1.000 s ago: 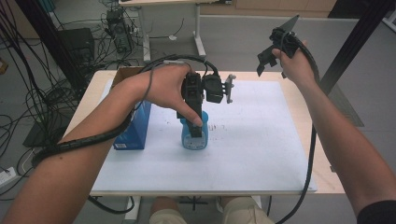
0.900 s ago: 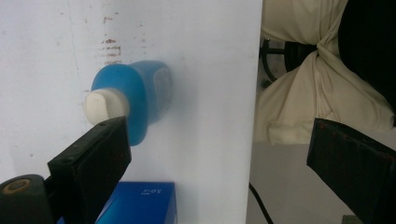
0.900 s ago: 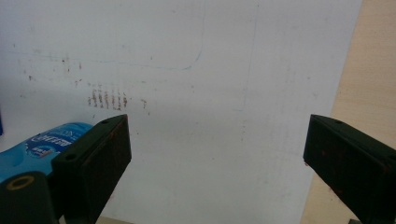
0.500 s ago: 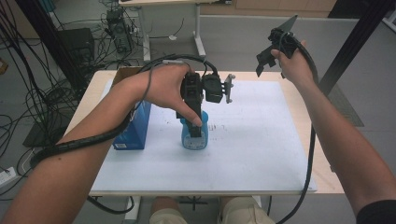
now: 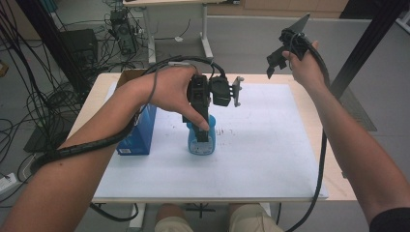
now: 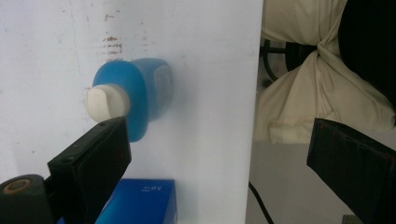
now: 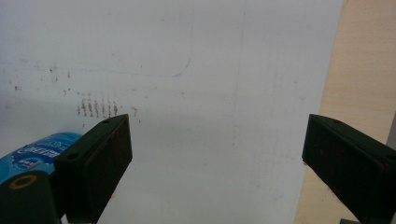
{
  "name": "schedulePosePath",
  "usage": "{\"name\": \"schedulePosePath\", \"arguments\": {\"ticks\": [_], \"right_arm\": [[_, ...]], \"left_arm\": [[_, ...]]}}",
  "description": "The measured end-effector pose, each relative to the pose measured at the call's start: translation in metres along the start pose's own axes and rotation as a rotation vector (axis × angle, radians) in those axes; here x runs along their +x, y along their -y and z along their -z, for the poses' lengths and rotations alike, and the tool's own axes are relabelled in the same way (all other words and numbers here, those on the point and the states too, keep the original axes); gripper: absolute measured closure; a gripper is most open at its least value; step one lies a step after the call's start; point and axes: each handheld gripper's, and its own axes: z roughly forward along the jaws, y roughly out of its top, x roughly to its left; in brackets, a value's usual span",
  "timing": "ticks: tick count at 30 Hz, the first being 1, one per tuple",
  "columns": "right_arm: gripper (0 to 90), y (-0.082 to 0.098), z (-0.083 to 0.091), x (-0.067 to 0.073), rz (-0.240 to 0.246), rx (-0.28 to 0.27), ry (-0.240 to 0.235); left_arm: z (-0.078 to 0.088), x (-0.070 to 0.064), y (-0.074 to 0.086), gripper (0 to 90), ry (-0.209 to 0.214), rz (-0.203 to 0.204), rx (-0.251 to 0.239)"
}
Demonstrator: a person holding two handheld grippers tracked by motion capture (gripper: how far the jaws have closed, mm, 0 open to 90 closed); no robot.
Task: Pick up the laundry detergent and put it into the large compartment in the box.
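In the high view, the left gripper (image 5: 200, 137) is hovering near the middle of the frame, pointing down over a blue bottle (image 5: 199, 140) that is standing on the white sheet (image 5: 270, 145) covering the table (image 5: 333, 159). The person's left hand (image 5: 171, 92) is wrapping around the gripper's body, with a cable trailing back along the forearm toward the lower left of the frame.

In the left gripper view, the jaws are standing wide apart, one at the lower left and the other at the lower right of the frame, gripping nothing. The blue bottle (image 6: 135, 100) is sitting left of centre, seen from above, with its white cap (image 6: 106, 102) just above the tip of the lower-left jaw; whether the jaw is touching it cannot be told. A blue box (image 6: 140, 200) is showing at the bottom edge, left of centre.

In the high view the blue box (image 5: 140, 130) is standing just to the left of the bottle, near the table's left edge.

The right gripper (image 5: 285, 46) is being held high in the upper right of the high view, well apart from the bottle, in the person's right hand (image 5: 304, 67). In the right gripper view its jaws are also standing wide apart and holding nothing, looking down on the white sheet (image 7: 224, 93), with the bottle's label (image 7: 37, 151) peeking in at the lower left.
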Motion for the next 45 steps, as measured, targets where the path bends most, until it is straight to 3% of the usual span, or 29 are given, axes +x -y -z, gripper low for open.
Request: {"name": "schedulePosePath", "arguments": {"ticks": [24, 45], "right_arm": [[8.0, -0.001, -0.002, 0.006, 0.004, 0.013, 0.022], [8.0, 0.002, 0.0, 0.004, 0.008, 0.013, 0.017]], "left_arm": [[0.003, 0.008, 0.004, 6.7, -0.019, 0.002, -0.013], [0.003, 0.041, 0.0, 6.7, -0.046, 0.027, -0.007]]}}
